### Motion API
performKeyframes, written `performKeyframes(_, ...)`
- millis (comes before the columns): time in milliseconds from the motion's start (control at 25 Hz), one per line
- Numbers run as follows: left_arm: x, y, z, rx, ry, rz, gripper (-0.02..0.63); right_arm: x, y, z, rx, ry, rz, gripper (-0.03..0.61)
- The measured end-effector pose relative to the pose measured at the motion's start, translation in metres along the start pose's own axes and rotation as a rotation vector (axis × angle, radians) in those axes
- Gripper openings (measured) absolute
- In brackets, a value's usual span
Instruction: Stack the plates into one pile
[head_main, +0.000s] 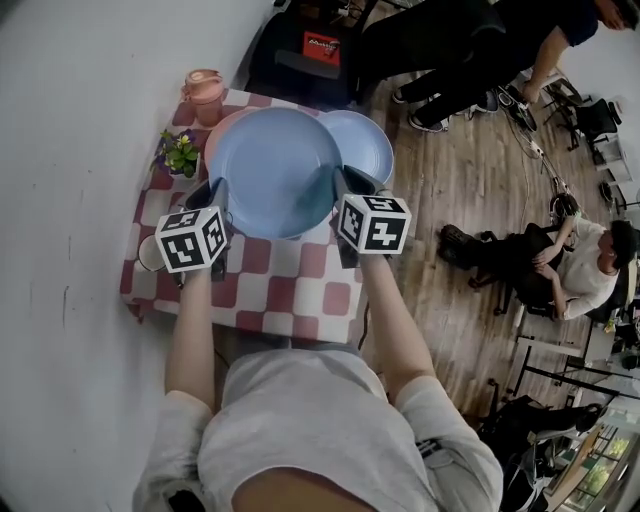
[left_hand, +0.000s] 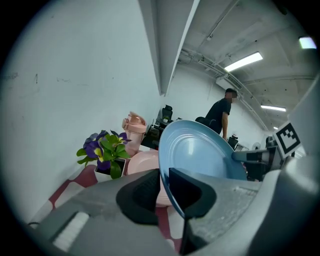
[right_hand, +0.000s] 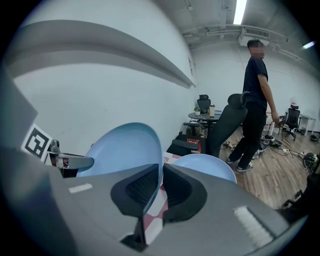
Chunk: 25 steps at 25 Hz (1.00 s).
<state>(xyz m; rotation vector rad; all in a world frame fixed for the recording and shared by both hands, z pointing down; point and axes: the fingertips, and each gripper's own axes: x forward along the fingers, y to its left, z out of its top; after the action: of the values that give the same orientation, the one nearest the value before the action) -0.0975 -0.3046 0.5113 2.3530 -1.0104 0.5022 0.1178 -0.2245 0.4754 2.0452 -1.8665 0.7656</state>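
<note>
A large blue plate (head_main: 275, 170) hangs between my two grippers over the far half of the checkered table (head_main: 290, 290). My left gripper (head_main: 218, 195) is shut on its left rim, and the rim runs between the pads in the left gripper view (left_hand: 164, 195). My right gripper (head_main: 345, 185) is shut on the opposite rim (right_hand: 161, 187). Under the held plate a pink plate (head_main: 215, 135) (left_hand: 142, 162) lies on the table at the left. A paler blue plate (head_main: 365, 140) (right_hand: 205, 162) lies at the right. The held plate (left_hand: 205, 150) (right_hand: 120, 147) covers part of both.
A pink bottle (head_main: 205, 92) stands at the table's far left corner, with a small potted plant (head_main: 180, 152) beside it. A white cup (head_main: 148, 255) sits at the left edge. The wall runs along the left. People (head_main: 450, 50) and office chairs are on the wooden floor to the right.
</note>
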Motion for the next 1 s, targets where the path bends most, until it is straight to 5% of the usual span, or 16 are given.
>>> performKeyframes(1000,0.078,0.074,-0.027,-0.19,0.084,0.222,0.063,0.158,-0.006,-0.008,-0.034,0.154,0.125,0.015)
